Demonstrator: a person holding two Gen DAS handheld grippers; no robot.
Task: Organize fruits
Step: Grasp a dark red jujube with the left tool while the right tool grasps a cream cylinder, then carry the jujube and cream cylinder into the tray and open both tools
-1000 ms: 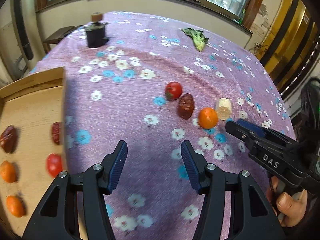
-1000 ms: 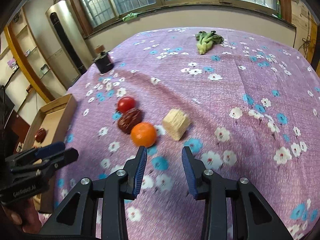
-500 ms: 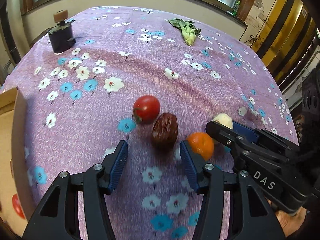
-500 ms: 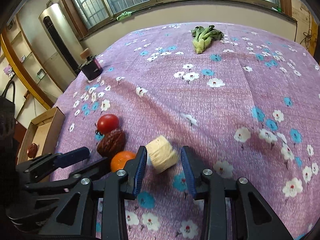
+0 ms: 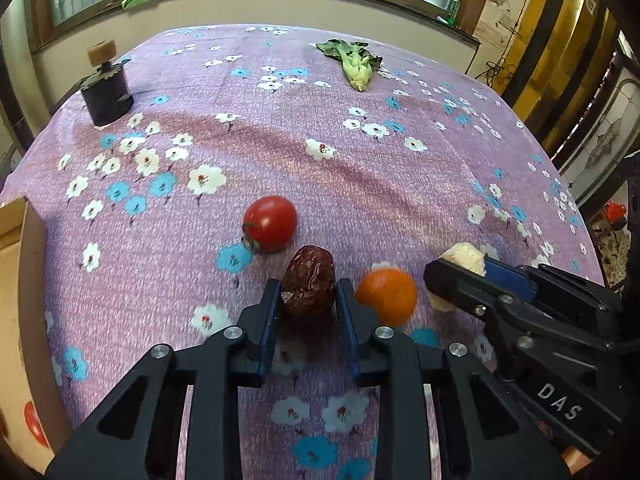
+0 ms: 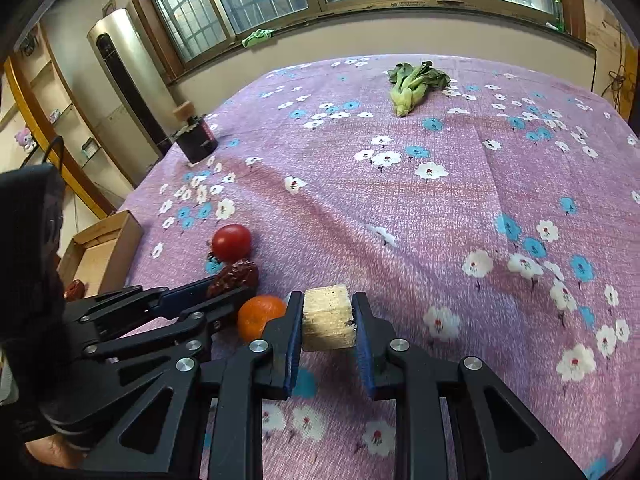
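The left hand-held gripper clamps a wrinkled dark-red date between its blue pads, having just closed on it, the fruit sitting on the table's purple floral cloth. Just to its right, the right hand-held gripper grips a pale, porous cube-shaped piece — its jaws too have just drawn in against the block's sides. An orange tangerine lies between the two tools, close beside the date, and a red tomato rests just beyond. At the table's left edge stands an open cardboard box with red fruit inside. Farther back lie a leafy green vegetable and a dark cylindrical holder with a wooden knob — both well apart from the fruit.
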